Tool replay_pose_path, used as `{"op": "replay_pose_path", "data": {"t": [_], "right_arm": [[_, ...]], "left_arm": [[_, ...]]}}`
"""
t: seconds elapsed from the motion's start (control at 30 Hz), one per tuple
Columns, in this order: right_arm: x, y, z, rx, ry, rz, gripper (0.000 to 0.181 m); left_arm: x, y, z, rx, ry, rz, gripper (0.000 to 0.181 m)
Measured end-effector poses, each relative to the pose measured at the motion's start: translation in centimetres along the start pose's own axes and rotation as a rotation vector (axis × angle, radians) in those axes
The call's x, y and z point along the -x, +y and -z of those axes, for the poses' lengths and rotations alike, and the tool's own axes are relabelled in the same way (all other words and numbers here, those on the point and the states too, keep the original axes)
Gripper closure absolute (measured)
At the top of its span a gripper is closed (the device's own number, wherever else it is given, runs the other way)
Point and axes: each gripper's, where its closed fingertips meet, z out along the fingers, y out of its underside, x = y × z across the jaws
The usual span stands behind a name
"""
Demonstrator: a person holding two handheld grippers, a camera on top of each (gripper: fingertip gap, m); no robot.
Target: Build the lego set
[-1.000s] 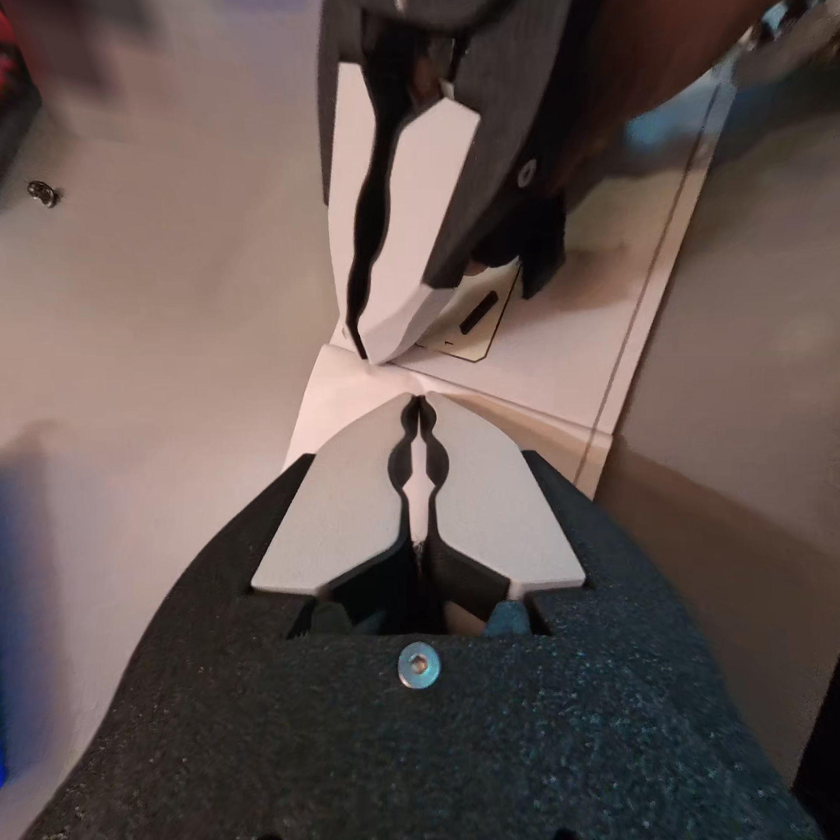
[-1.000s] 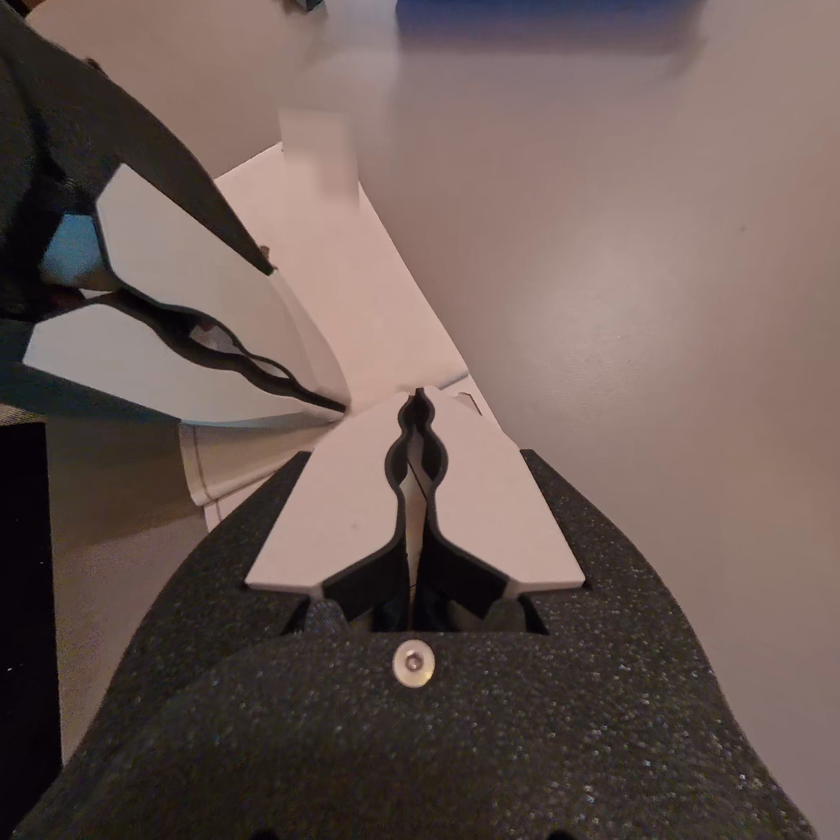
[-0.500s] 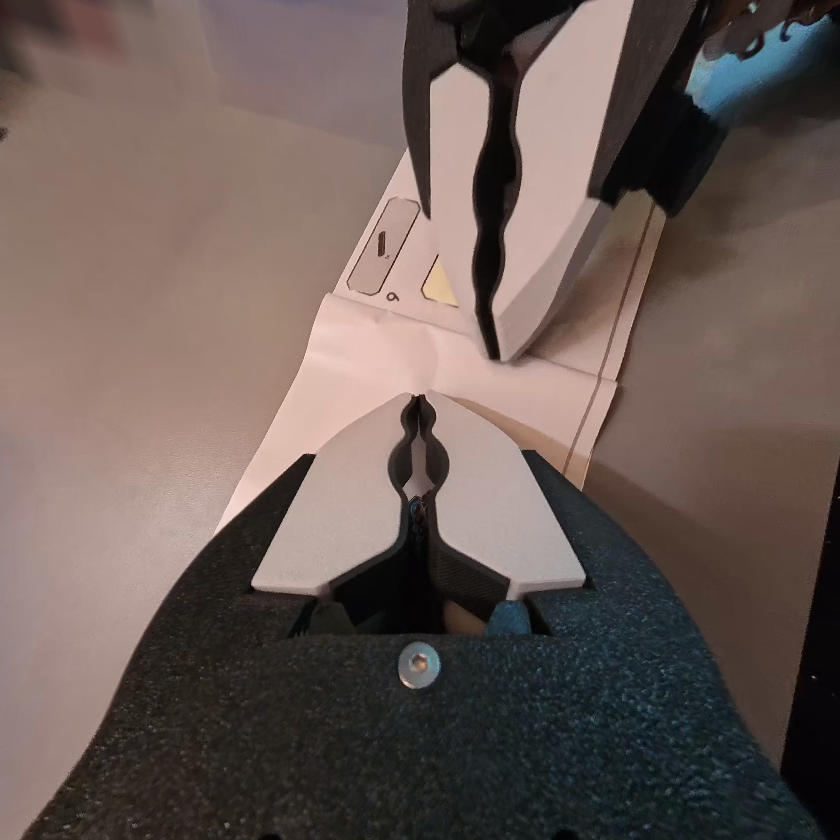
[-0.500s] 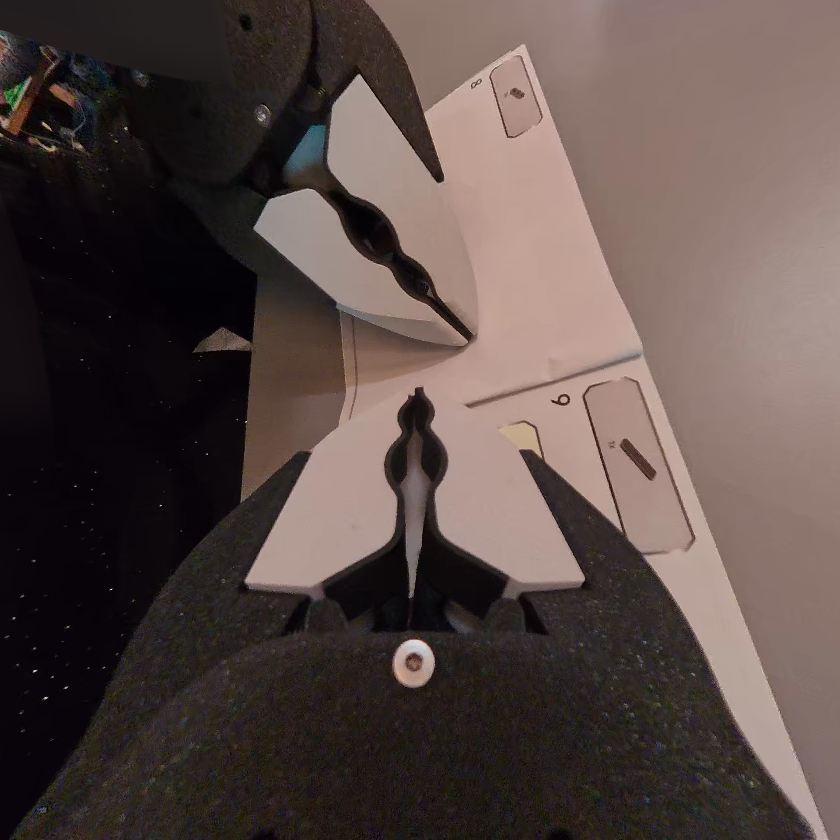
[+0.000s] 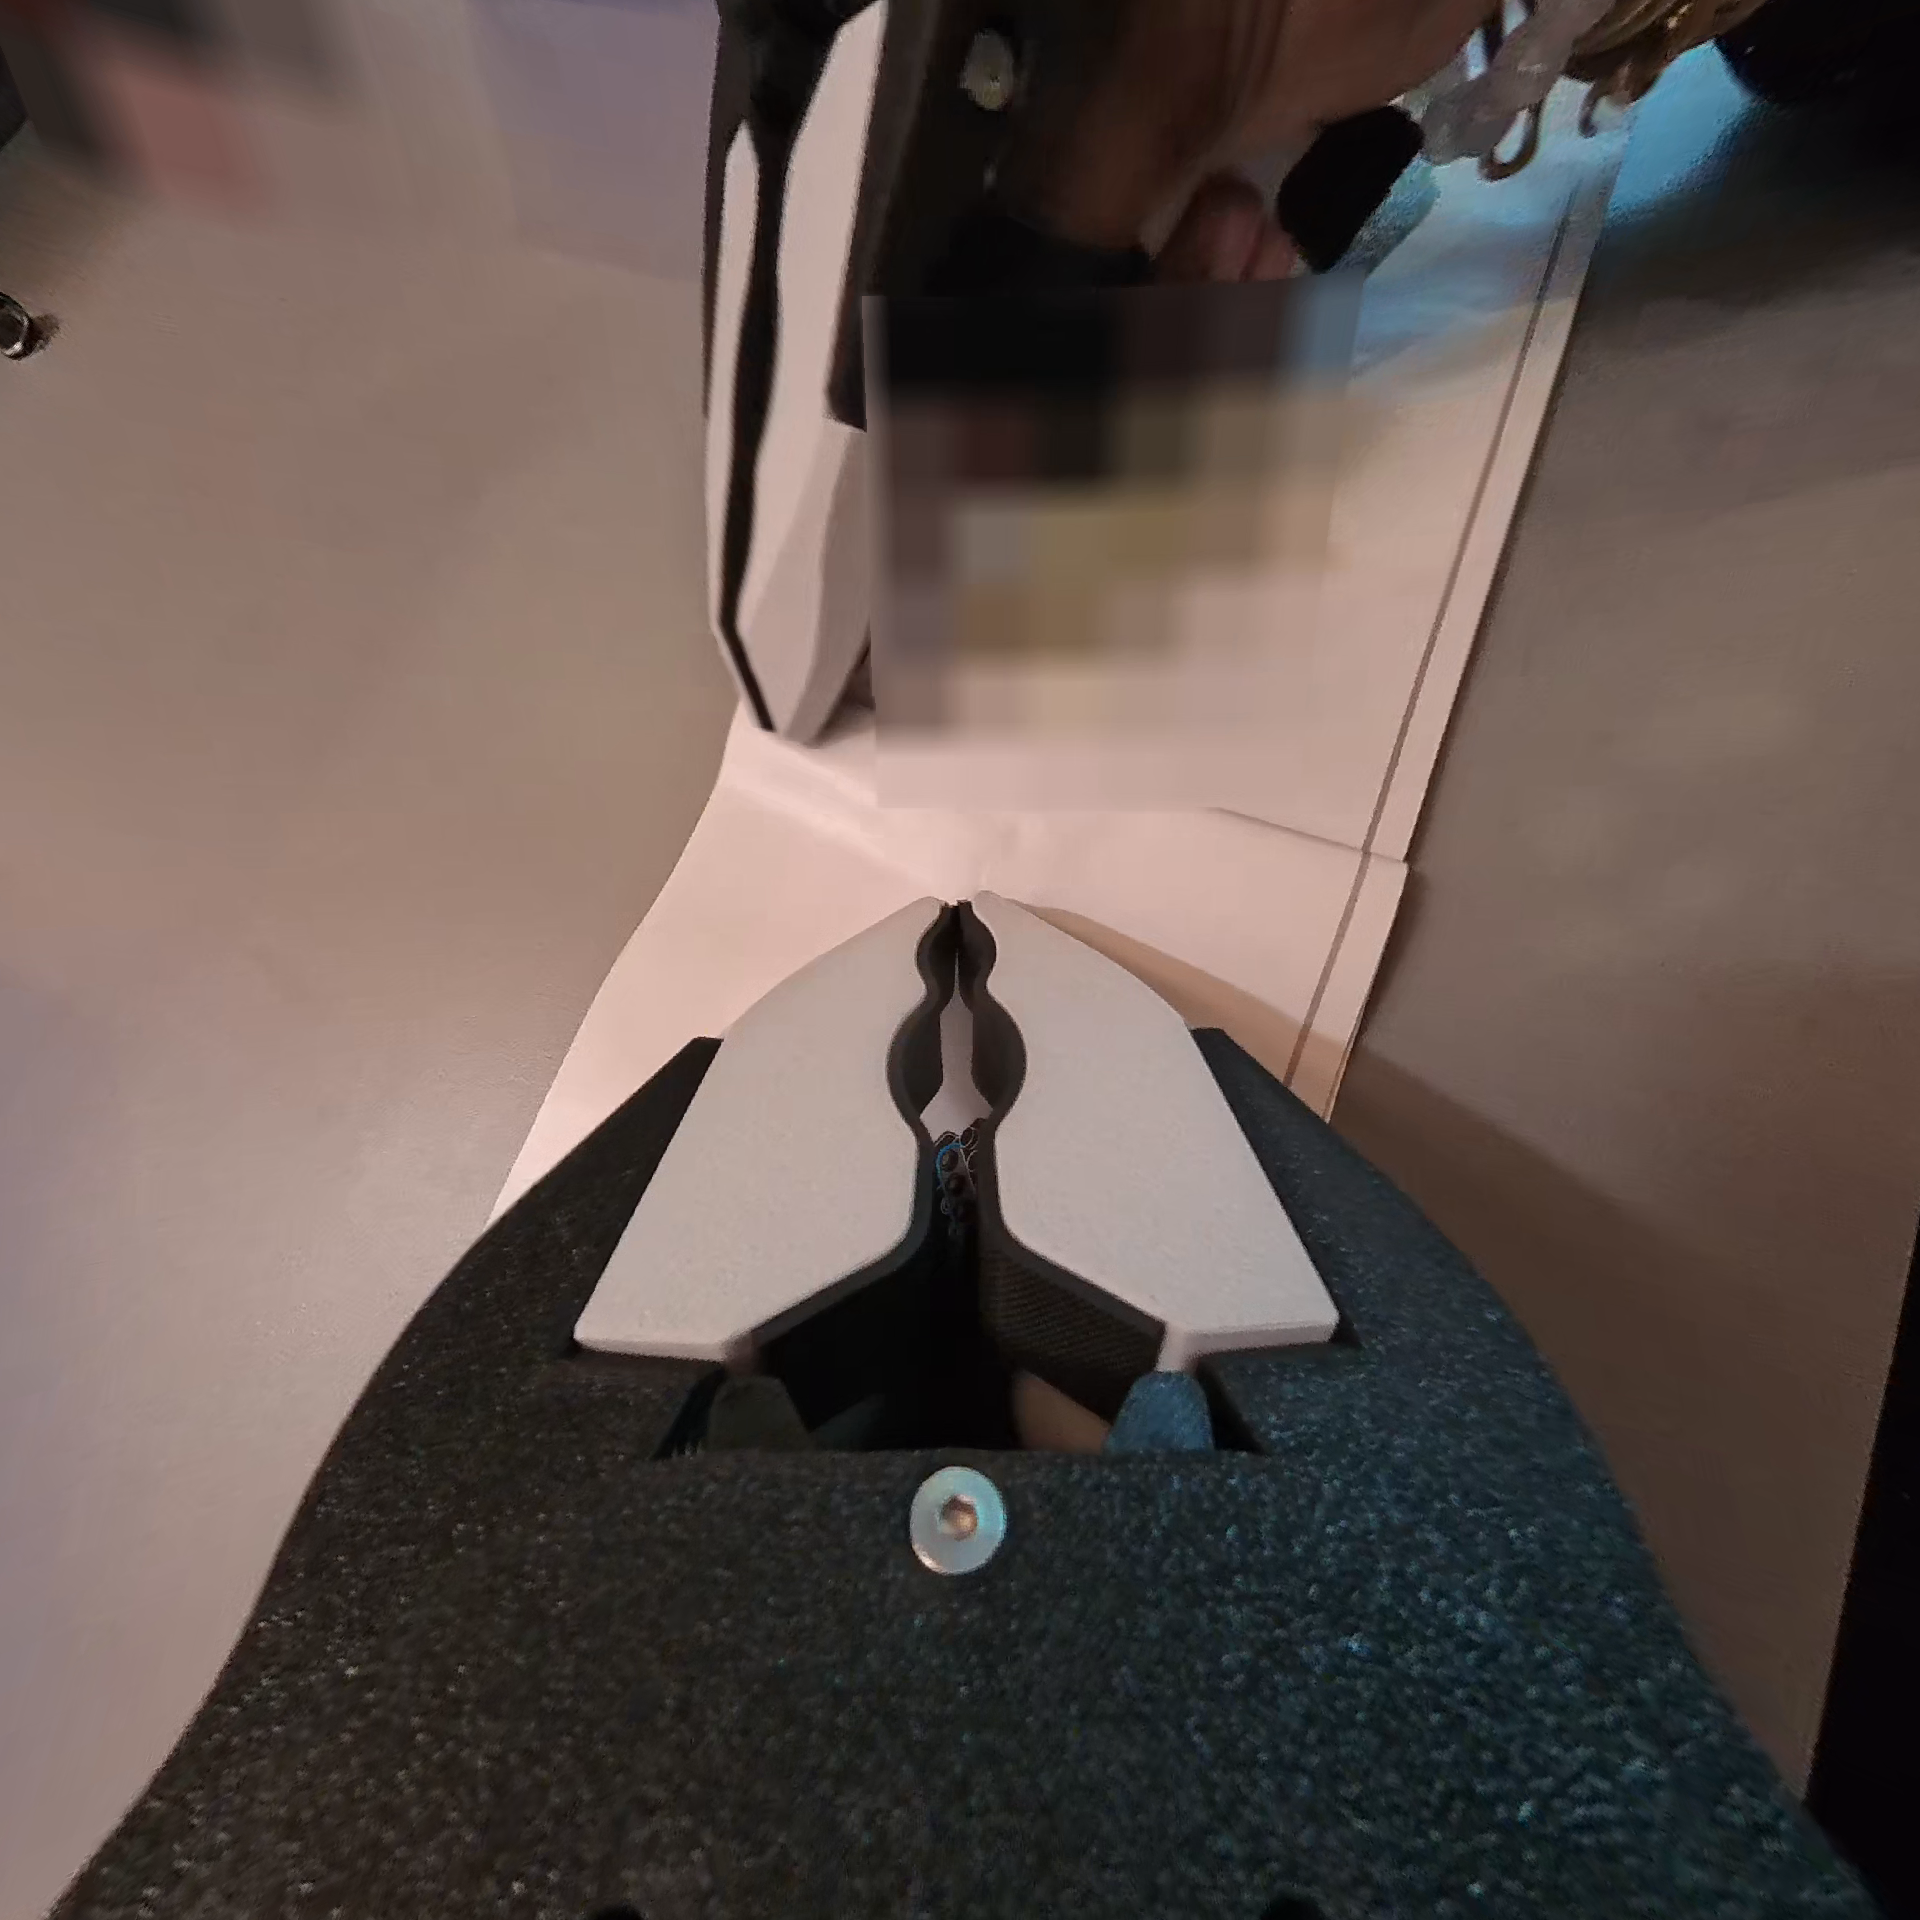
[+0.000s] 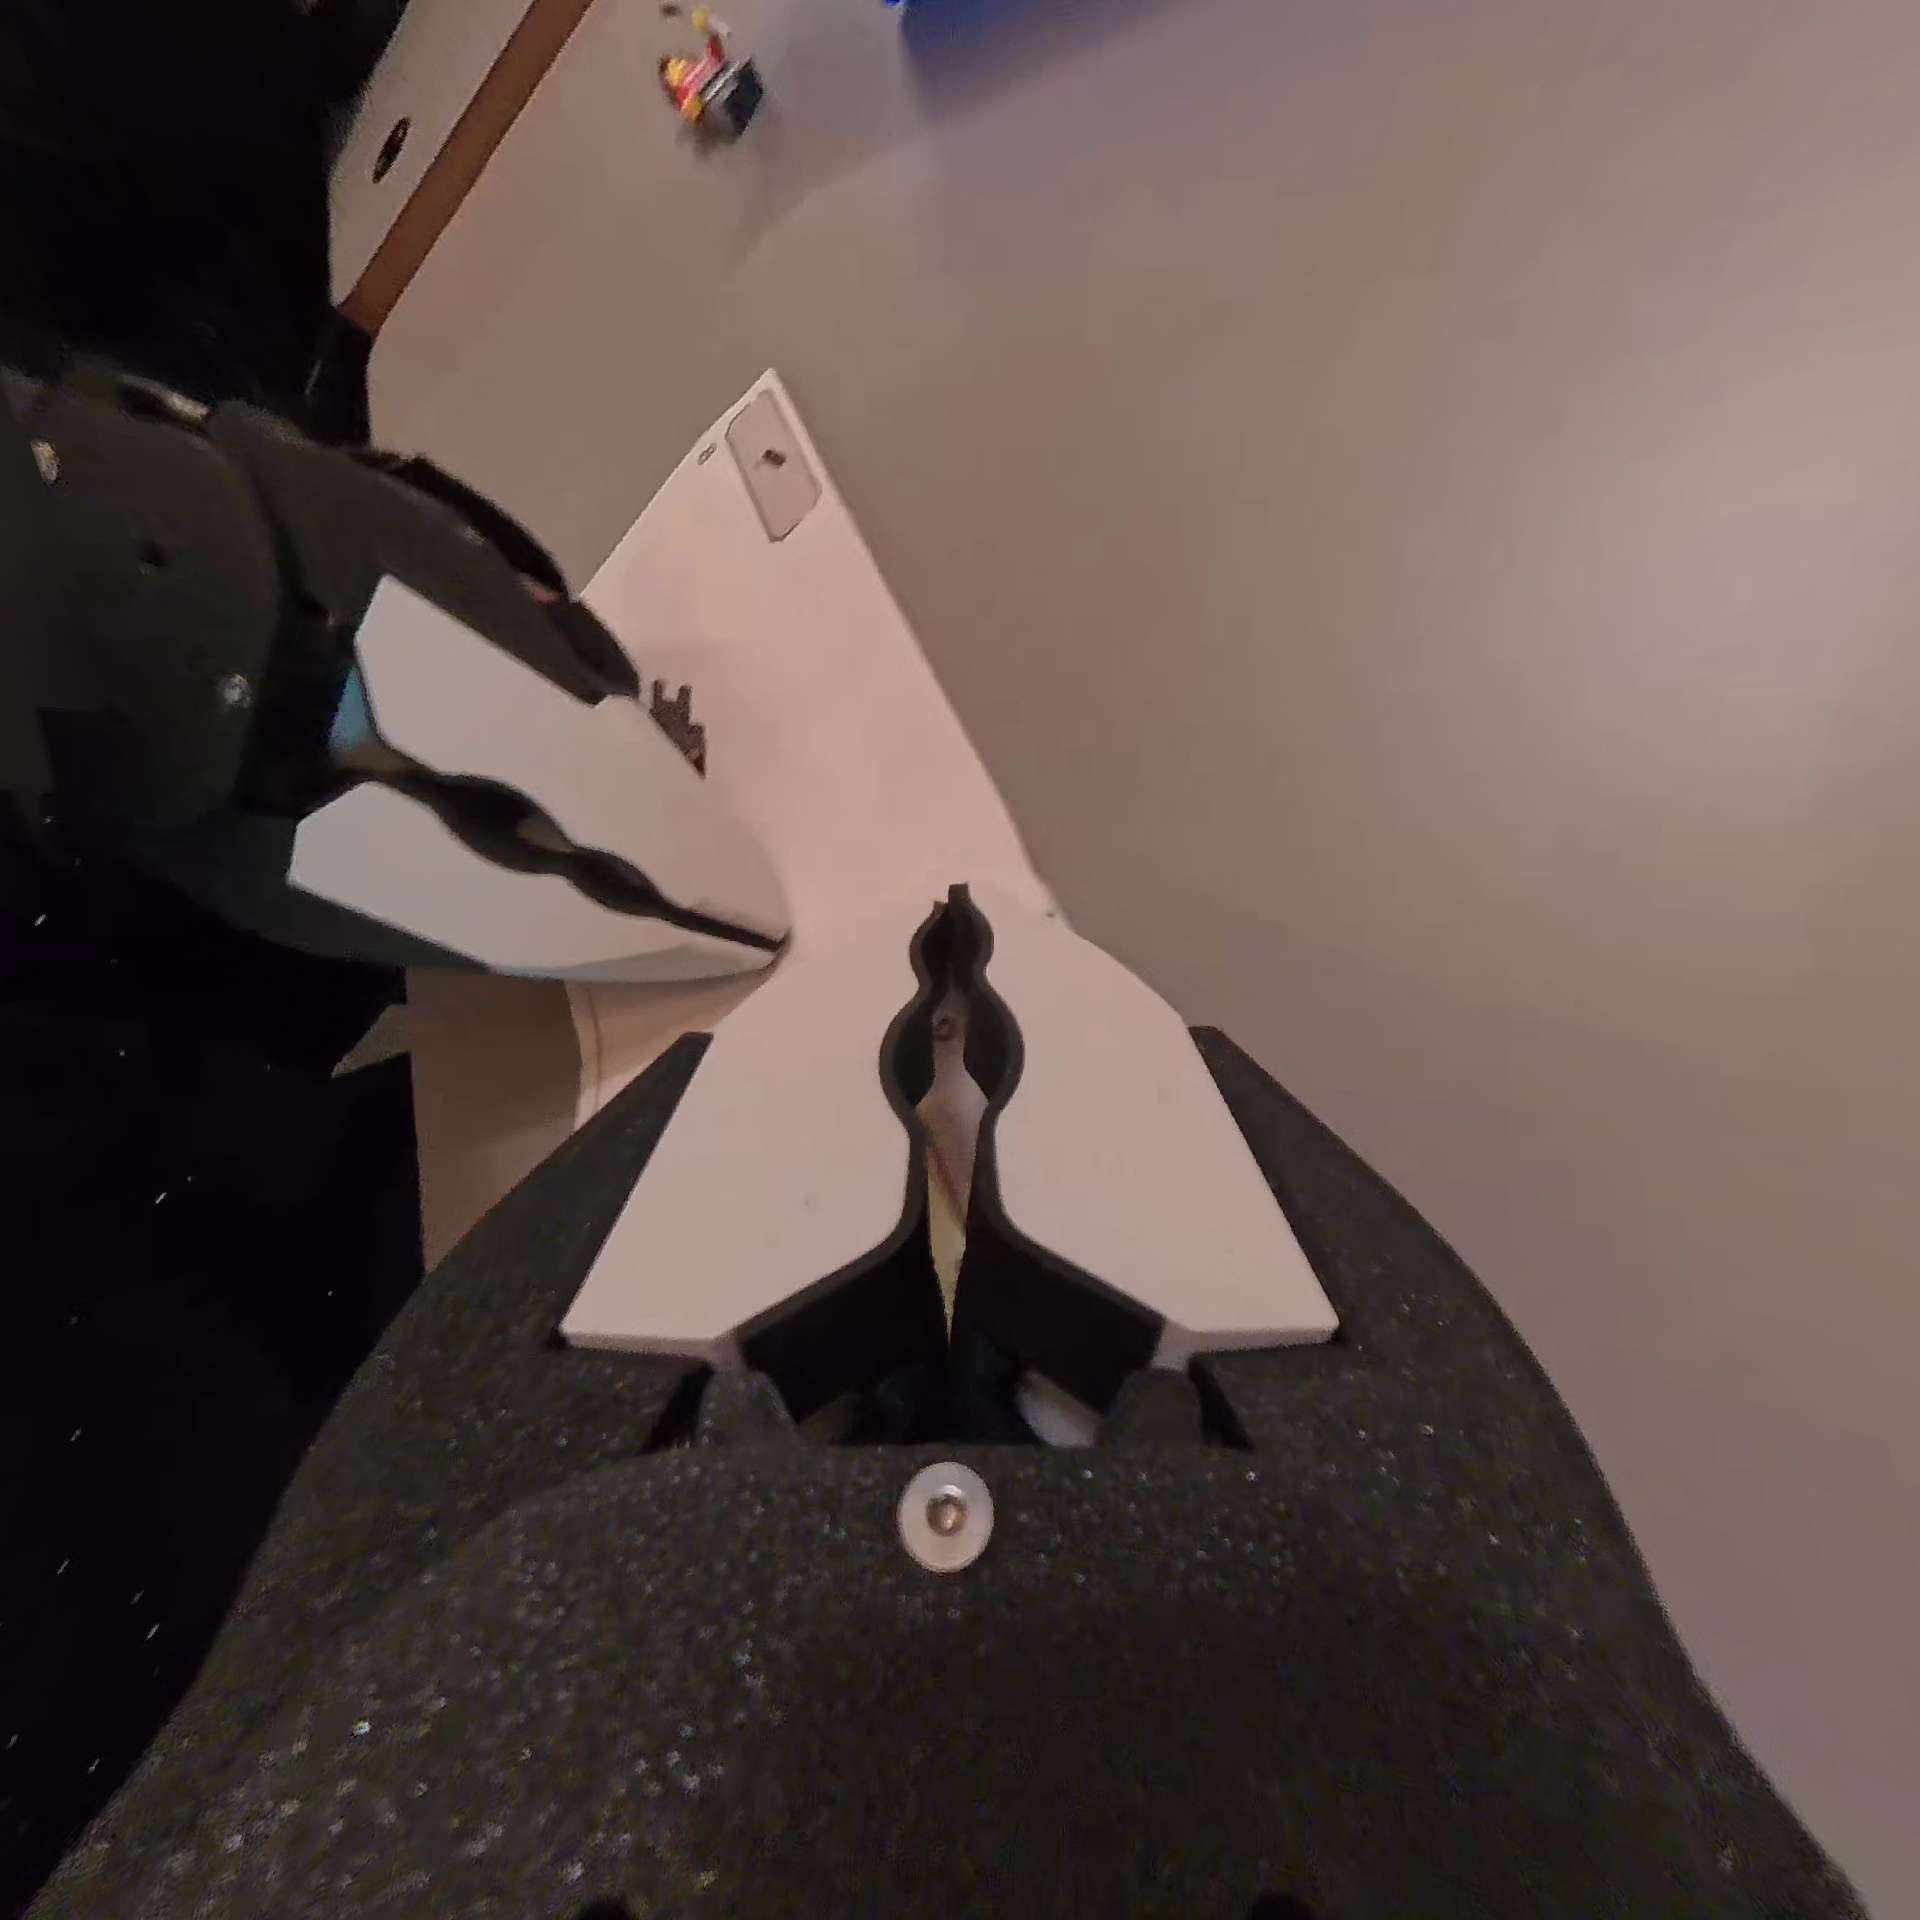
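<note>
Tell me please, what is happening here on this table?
A person works with two tools on a folded paper instruction sheet for a lego set. The left hand-held gripper and the right hand-held gripper are both shut on the sheet, each at its own spot near the fold. A small pile of lego pieces lies far off on the table, untouched.
</note>
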Motion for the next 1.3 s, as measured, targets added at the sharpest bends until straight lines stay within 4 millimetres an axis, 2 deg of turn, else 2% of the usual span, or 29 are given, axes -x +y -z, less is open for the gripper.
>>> {"op": "replay_pose_path", "data": {"t": [0.13,0.2,0.27,0.33,0.53,0.67,1.0,1.2,1.23,1.3], "right_arm": [[-2.3,-1.1,0.5,-0.049,0.128,-0.02,0.181],[-0.5,-1.2,0.9,-0.092,0.042,-0.038,0.181],[1.3,0.1,0.6,-0.047,-0.029,-0.071,0.181],[2.1,1.4,0.0,-0.004,-0.07,-0.127,0.181],[3.7,2.9,0.3,-0.003,-0.161,-0.236,0.181],[6.0,4.6,0.2,0.039,-0.226,-0.244,0.181],[8.0,6.8,0.4,0.07,-0.19,-0.176,0.181],[11.2,9.4,0.3,0.252,-0.336,-0.16,0.181],[11.6,9.2,0.3,0.252,-0.366,-0.16,0.181],[11.1,7.2,0.5,0.155,-0.374,-0.189,0.181]], "left_arm": [[0.0,0.0,0.0,0.0,-0.001,0.0,0.181],[0.0,0.0,0.0,0.0,0.002,0.004,0.181],[0.0,0.0,0.0,0.0,0.006,0.008,0.181],[0.0,0.0,0.0,0.0,0.008,0.01,0.181],[0.0,0.0,0.0,0.0,0.015,0.016,0.181],[0.0,0.0,0.0,0.0,0.024,0.027,0.181],[-0.4,0.0,0.0,-0.003,0.055,0.031,0.181],[-0.3,0.0,0.0,-0.003,0.051,0.028,0.181],[-0.3,0.0,0.0,-0.003,0.048,0.026,0.181],[-0.3,0.0,0.0,-0.003,0.044,0.021,0.181]]}}
